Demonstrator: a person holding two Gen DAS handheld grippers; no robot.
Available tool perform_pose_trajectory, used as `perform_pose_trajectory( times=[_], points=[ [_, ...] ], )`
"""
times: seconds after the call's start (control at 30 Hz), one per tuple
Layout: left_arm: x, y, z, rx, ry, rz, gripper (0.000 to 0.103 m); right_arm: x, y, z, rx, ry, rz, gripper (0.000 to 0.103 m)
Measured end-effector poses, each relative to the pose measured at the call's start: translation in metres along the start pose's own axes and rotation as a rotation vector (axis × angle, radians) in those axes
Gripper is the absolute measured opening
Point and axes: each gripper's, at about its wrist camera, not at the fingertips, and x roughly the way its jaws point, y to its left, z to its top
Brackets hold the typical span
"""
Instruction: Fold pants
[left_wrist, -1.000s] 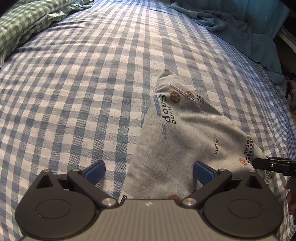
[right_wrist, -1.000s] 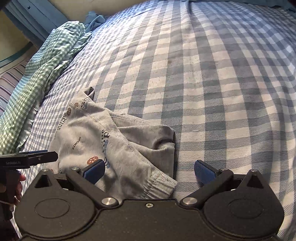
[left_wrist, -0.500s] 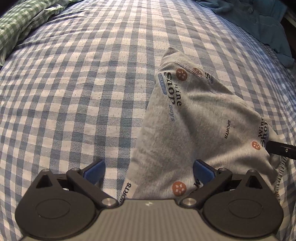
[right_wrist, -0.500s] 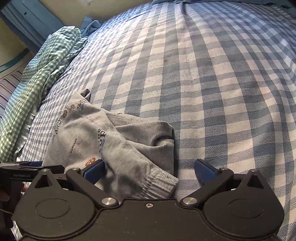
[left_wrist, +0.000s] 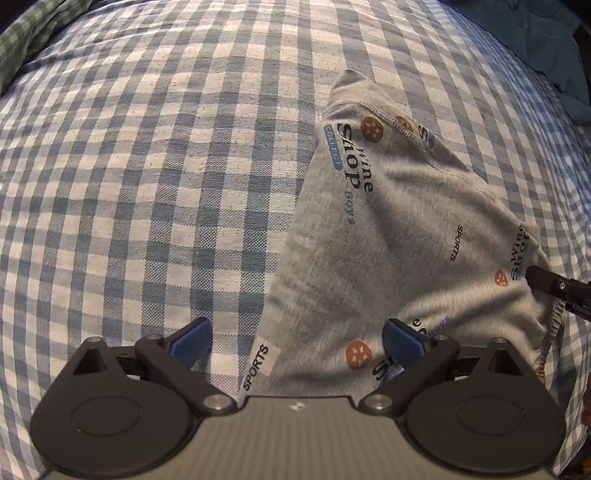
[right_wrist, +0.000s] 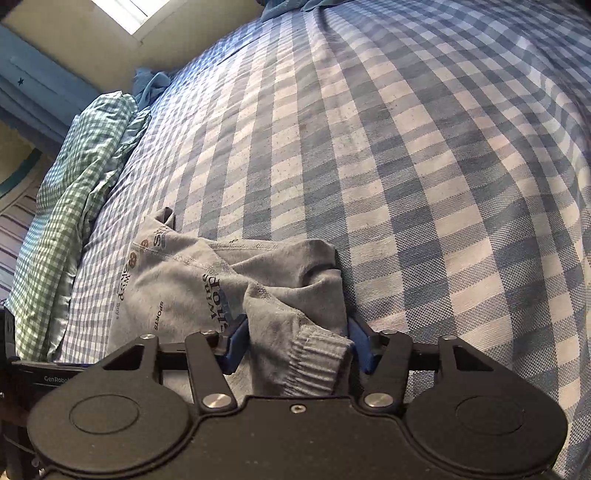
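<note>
Grey printed pants (left_wrist: 388, 236) lie crumpled on the blue checked bed sheet (left_wrist: 147, 184). My left gripper (left_wrist: 295, 338) is open, low over the near corner of the pants with the SPORTS label; its right pad rests on the cloth. My right gripper (right_wrist: 297, 343) has closed on the ribbed cuff (right_wrist: 317, 354) of a pant leg (right_wrist: 288, 302). The right gripper's tip shows at the right edge of the left wrist view (left_wrist: 554, 286), at the pants' edge.
A green checked blanket (right_wrist: 74, 192) lies bunched along the bed's left side. Teal clothing (left_wrist: 546, 40) lies at the far right corner. A wall and window (right_wrist: 122, 14) stand beyond the bed.
My right gripper moved forward and closed its fingers on the cuff. My left gripper moved closer over the pants and stayed open.
</note>
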Motion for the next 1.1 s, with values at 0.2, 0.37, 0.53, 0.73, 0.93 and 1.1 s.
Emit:
perform_pose_trajectory(
  times=[0.2, 0.37, 0.53, 0.73, 0.93, 1.1],
  points=[
    [-0.015, 0.002, -0.003, -0.017, -0.034, -0.069, 0.048, -0.002, 0.014, -0.001, -0.08, 0.021, -0.045, 0.039],
    [-0.024, -0.004, -0.012, -0.012, -0.05, -0.058, 0.022, -0.005, 0.034, -0.003, -0.115, 0.013, -0.106, 0.031],
    [-0.051, 0.003, -0.023, -0.033, -0.091, -0.104, 0.015, -0.017, 0.063, -0.006, -0.191, 0.002, -0.154, 0.023],
    [-0.082, 0.019, -0.038, -0.055, -0.136, -0.216, 0.014, -0.033, 0.095, -0.011, -0.228, -0.02, -0.17, 0.019],
    [-0.109, 0.056, -0.053, -0.09, -0.17, -0.234, 0.014, -0.036, 0.142, -0.021, -0.292, -0.032, -0.129, 0.019],
    [-0.128, 0.094, -0.061, -0.119, -0.209, -0.203, 0.014, -0.023, 0.191, -0.031, -0.372, -0.03, -0.086, 0.019]
  ],
)
